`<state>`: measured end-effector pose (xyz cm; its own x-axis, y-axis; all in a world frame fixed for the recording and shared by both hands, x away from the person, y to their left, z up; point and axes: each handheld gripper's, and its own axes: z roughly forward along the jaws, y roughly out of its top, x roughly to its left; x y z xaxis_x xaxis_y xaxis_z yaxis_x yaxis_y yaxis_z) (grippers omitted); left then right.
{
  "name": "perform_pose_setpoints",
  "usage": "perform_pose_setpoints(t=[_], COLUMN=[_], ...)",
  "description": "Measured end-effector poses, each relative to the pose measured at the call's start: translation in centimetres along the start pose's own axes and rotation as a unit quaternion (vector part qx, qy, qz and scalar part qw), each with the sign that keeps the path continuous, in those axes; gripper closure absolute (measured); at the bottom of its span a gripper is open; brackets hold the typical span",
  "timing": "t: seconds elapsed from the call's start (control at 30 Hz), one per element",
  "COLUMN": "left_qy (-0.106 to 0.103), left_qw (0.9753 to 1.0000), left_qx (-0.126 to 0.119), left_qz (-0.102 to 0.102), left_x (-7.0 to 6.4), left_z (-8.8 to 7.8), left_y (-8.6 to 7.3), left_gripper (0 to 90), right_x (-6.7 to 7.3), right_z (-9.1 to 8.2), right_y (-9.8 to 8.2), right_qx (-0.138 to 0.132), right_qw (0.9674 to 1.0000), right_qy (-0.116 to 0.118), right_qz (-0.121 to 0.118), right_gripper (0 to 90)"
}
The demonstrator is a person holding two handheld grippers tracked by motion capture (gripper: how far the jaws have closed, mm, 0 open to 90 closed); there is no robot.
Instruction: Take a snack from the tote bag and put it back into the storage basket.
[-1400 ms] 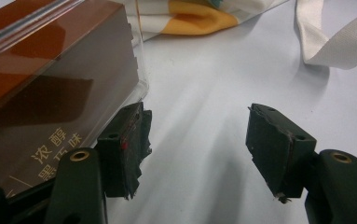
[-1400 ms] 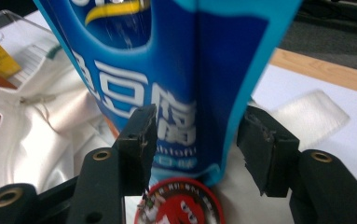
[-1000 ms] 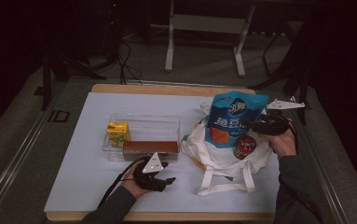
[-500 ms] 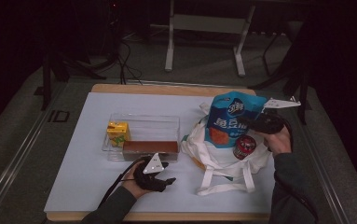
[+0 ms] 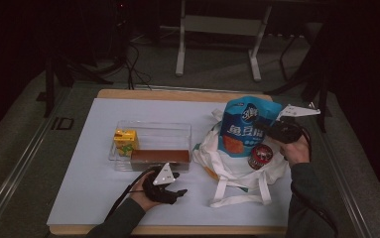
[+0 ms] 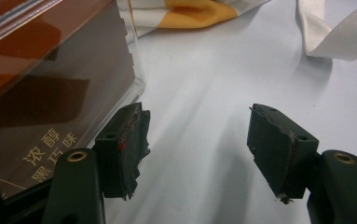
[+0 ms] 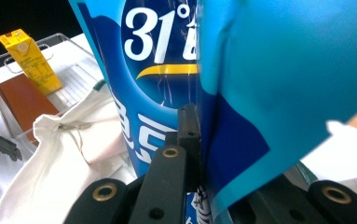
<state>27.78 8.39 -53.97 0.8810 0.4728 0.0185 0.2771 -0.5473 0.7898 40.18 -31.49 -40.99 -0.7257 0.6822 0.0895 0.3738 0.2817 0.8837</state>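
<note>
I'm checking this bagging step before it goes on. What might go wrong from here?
The right gripper has just closed on a thin side fold of the blue snack bag, so the bag may slip or tear when lifted. The red can lies right beside the bag on the white tote bag; a swinging bag might knock it.

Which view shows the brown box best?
The high view: the whole brown box lies in the clear tray, beside a yellow carton. The left gripper view shows one side close up; the right gripper view shows a small part.
</note>
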Motion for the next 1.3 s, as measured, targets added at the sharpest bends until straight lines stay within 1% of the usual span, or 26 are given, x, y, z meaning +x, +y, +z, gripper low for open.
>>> perform_pose_setpoints(t=[0.07,0.27,0.53,0.8,0.87,0.97,1.17,1.3], left_qy=[0.0,0.0,-0.001,-0.001,-0.001,-0.001,-0.001,-0.001], left_qw=[1.0,1.0,1.0,1.0,1.0,1.0,1.0,1.0], left_qx=[0.0,0.0,0.001,0.001,0.001,0.001,0.001,0.002], left_qz=[0.0,0.001,0.0,0.0,0.0,0.001,0.001,0.001], left_x=[0.0,0.0,0.0,0.0,0.0,0.0,0.0,0.0], left_z=[0.0,0.0,0.0,0.0,0.0,0.0,0.0,0.0], left_y=[0.0,0.0,0.0,0.0,0.0,0.0,0.0,0.0], left_gripper=[36.7,36.6,36.7,36.6,36.6,36.6,36.6,36.6], right_x=[0.1,0.3,0.6,1.0,1.0,1.4,1.8,2.0], right_z=[0.0,-0.1,-0.9,-1.6,-1.6,-2.0,-2.4,-2.8], right_y=[0.2,0.8,2.1,3.6,3.7,4.6,5.5,5.9], right_qx=[-0.004,-0.019,-0.04,-0.051,-0.051,-0.052,-0.056,-0.052], right_qw=[1.0,0.9998,0.9992,0.9987,0.9987,0.9986,0.9984,0.9985], right_qy=[-0.002,0.003,0.007,0.008,0.008,0.001,0.0,-0.001], right_qz=[-0.001,0.003,0.002,0.001,0.001,-0.007,-0.01,-0.016], right_gripper=[88.3,88.5,88.7,88.8,88.8,88.9,88.9,88.9])
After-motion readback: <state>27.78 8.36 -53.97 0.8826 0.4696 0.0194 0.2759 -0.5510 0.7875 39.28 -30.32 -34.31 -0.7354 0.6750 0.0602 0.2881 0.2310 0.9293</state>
